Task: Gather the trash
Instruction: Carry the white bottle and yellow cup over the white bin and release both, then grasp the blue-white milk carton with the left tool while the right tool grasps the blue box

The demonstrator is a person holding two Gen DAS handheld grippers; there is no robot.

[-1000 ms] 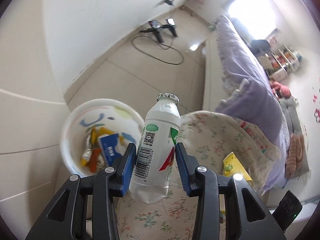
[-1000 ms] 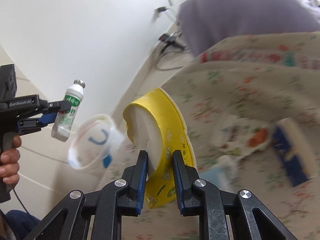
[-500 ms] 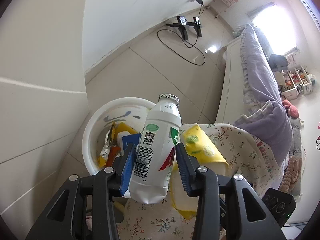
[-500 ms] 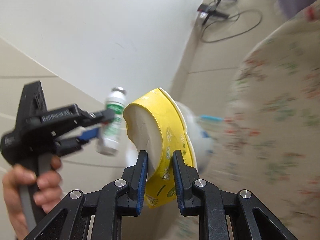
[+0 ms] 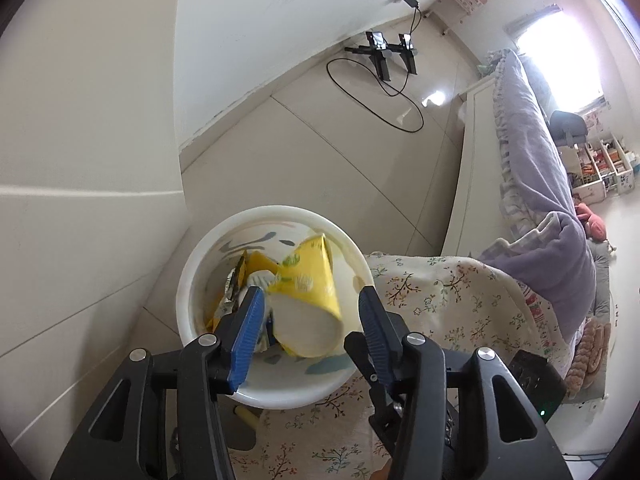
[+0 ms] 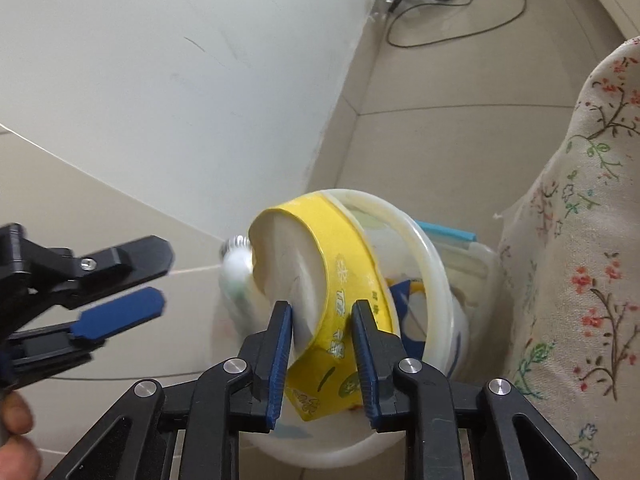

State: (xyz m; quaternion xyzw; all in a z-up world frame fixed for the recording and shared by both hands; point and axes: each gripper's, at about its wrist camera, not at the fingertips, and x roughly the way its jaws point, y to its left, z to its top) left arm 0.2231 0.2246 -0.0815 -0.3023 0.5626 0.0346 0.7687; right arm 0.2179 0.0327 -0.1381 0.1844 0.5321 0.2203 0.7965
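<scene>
A white round trash bin (image 5: 188,276) (image 6: 436,264) stands on the floor by the table edge, with wrappers inside. My left gripper (image 5: 308,312) is open and empty above the bin; it also shows in the right wrist view (image 6: 132,276). A white drink bottle (image 6: 236,268), blurred, is in the air over the bin's left side, free of the fingers. My right gripper (image 6: 322,344) is open, with the crushed yellow paper cup (image 6: 320,280) (image 5: 308,292) between its spread fingers; in the left wrist view the cup lies in the bin.
A floral tablecloth (image 5: 448,304) (image 6: 580,240) covers the table right of the bin. A black stand with a cable (image 5: 384,56) sits on the tiled floor by the wall. A bed with purple bedding (image 5: 536,168) is at the right.
Both grippers moved over the bin and opened. The left let go of the bottle, which is dropping. The right loosened from the yellow cup, now down in the bin.
</scene>
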